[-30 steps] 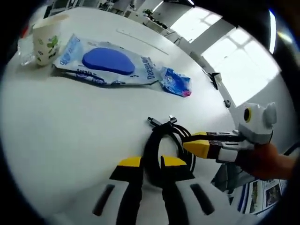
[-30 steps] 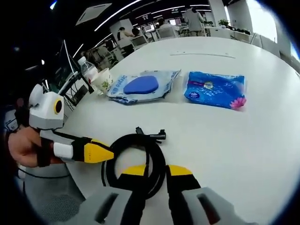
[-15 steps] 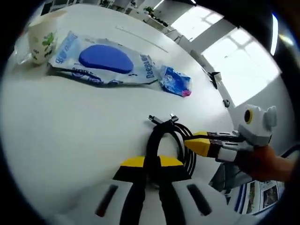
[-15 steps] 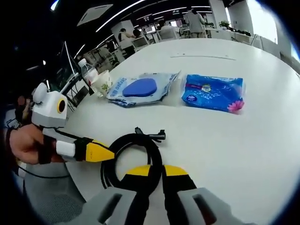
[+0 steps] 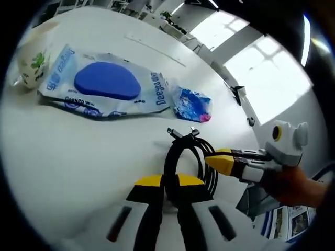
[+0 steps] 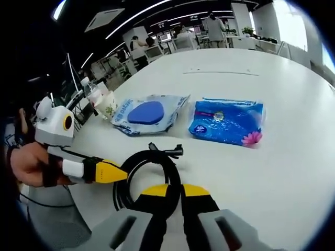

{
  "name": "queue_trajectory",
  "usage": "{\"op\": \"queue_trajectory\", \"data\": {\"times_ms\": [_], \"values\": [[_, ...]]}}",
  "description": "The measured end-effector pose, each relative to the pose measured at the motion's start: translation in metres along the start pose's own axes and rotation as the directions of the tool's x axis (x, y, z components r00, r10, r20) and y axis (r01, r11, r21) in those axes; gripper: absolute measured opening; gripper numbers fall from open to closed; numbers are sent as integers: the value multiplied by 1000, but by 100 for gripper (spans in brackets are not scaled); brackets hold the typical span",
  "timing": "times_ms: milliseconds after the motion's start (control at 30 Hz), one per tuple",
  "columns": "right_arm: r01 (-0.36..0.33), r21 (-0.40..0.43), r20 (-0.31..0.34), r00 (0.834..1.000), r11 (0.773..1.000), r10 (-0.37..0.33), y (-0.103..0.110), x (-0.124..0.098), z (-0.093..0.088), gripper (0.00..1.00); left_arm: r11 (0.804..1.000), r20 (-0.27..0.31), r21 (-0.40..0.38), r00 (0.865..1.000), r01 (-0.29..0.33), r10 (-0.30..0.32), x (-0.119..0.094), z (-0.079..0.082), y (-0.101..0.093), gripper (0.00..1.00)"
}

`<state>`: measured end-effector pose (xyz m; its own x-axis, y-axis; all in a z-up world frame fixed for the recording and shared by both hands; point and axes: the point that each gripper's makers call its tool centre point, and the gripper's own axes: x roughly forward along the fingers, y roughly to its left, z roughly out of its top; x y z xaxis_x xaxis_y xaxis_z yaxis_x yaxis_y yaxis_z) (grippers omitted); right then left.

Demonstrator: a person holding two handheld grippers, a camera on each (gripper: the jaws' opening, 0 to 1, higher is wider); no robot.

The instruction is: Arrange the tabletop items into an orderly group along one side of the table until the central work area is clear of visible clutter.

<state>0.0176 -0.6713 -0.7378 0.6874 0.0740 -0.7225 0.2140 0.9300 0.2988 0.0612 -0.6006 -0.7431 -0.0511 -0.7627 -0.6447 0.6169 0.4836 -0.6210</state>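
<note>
A coiled black cable [image 5: 183,151] lies at the near edge of the white table [image 5: 73,157]. In the left gripper view my left gripper [image 5: 168,183] is shut on the near side of the coil. The right gripper [image 5: 226,161] reaches in from the right, its yellow tip against the coil's far side. In the right gripper view my right gripper [image 6: 175,191] is shut on the cable [image 6: 149,164], whose plugs point away. The left gripper [image 6: 110,171], held by a hand, touches the loop from the left.
A wet-wipe pack with a blue lid [image 5: 107,81] [image 6: 149,112] and a blue tissue pack [image 5: 191,103] [image 6: 227,121] lie further in. A paper cup [image 5: 30,65] [image 6: 108,104] and a bottle [image 6: 91,97] stand beyond. Desks and people fill the background.
Both grippers' jaws, apart around the cable a second ago, have come together on it. Both cameras have shifted slightly, so the packs sit differently in the views.
</note>
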Motion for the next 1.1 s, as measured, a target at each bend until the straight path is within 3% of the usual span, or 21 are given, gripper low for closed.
{"op": "queue_trajectory", "data": {"times_ms": [667,1100], "values": [[-1,11,-10,1000,1000,1,-22,16,13,5,999,11,-44,1000,-15,15,12,9,-4,5],[6,34,-18,1000,999,-5,-25,24,10,6,997,4,-67,999,-33,33,15,7,0,5]]}}
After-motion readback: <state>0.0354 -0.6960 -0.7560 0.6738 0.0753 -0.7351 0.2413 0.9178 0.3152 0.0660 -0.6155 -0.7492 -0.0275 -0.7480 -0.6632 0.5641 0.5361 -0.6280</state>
